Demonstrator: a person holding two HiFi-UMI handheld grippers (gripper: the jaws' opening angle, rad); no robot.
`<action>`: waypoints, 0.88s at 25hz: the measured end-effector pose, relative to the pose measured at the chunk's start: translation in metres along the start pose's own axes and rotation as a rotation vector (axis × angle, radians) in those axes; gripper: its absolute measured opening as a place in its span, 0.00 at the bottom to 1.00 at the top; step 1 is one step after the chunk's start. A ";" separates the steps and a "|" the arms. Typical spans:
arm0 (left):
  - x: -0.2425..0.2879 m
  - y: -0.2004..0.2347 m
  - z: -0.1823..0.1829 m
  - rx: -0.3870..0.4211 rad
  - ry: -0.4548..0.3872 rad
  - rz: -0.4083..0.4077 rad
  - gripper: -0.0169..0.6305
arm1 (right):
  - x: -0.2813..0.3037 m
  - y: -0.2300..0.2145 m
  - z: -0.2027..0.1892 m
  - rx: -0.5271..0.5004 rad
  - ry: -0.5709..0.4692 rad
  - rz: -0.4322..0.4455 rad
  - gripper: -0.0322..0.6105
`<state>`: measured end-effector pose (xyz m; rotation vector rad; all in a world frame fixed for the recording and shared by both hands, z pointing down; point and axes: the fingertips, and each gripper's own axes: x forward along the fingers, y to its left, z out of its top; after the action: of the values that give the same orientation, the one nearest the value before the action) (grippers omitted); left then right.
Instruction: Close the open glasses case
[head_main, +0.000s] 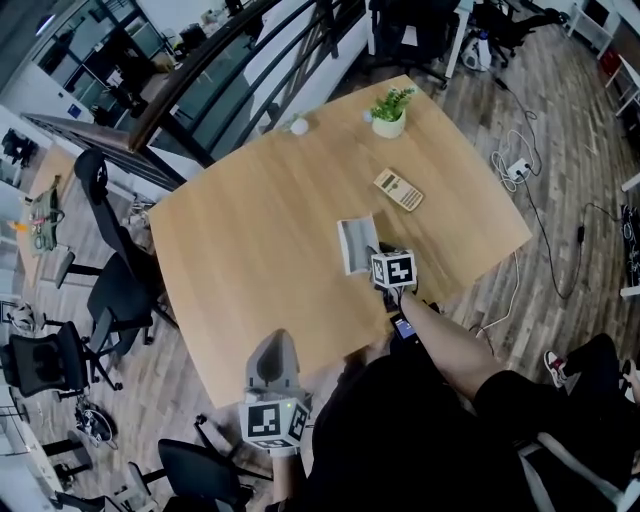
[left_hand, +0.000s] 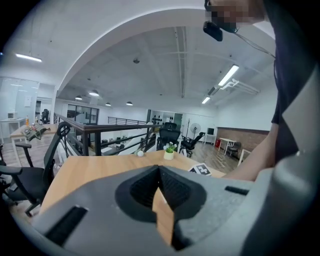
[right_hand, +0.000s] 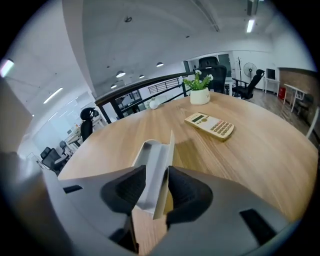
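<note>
The open glasses case (head_main: 355, 243) is grey and lies on the wooden table (head_main: 250, 250), its lid standing upright along its right side. My right gripper (head_main: 371, 252) reaches down to the case's near end. In the right gripper view the case (right_hand: 152, 165) sits between the wide-spread jaws of this gripper (right_hand: 157, 176), whose pads do not visibly press on it. My left gripper (head_main: 275, 348) hovers at the table's near edge, well short of the case. In the left gripper view its fingertips (left_hand: 160, 170) meet with nothing between them.
A beige calculator (head_main: 399, 189) lies beyond the case to the right. A small potted plant (head_main: 389, 112) and a white ball (head_main: 299, 126) stand near the far edge. A dark railing (head_main: 230, 60) runs behind the table, with office chairs (head_main: 110, 300) at the left.
</note>
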<state>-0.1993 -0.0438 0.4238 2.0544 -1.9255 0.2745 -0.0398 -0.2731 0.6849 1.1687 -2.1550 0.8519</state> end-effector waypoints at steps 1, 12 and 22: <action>0.000 0.000 0.000 0.002 0.000 -0.002 0.02 | 0.002 -0.001 -0.001 -0.008 0.006 -0.007 0.28; 0.001 0.003 -0.005 0.008 0.005 -0.001 0.02 | -0.014 -0.015 -0.004 -0.527 0.072 -0.171 0.08; 0.001 -0.003 -0.005 0.015 0.010 -0.015 0.02 | -0.022 0.019 -0.024 -1.348 0.102 -0.359 0.14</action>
<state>-0.1963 -0.0433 0.4284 2.0725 -1.9065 0.2958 -0.0418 -0.2362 0.6805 0.6626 -1.7020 -0.6541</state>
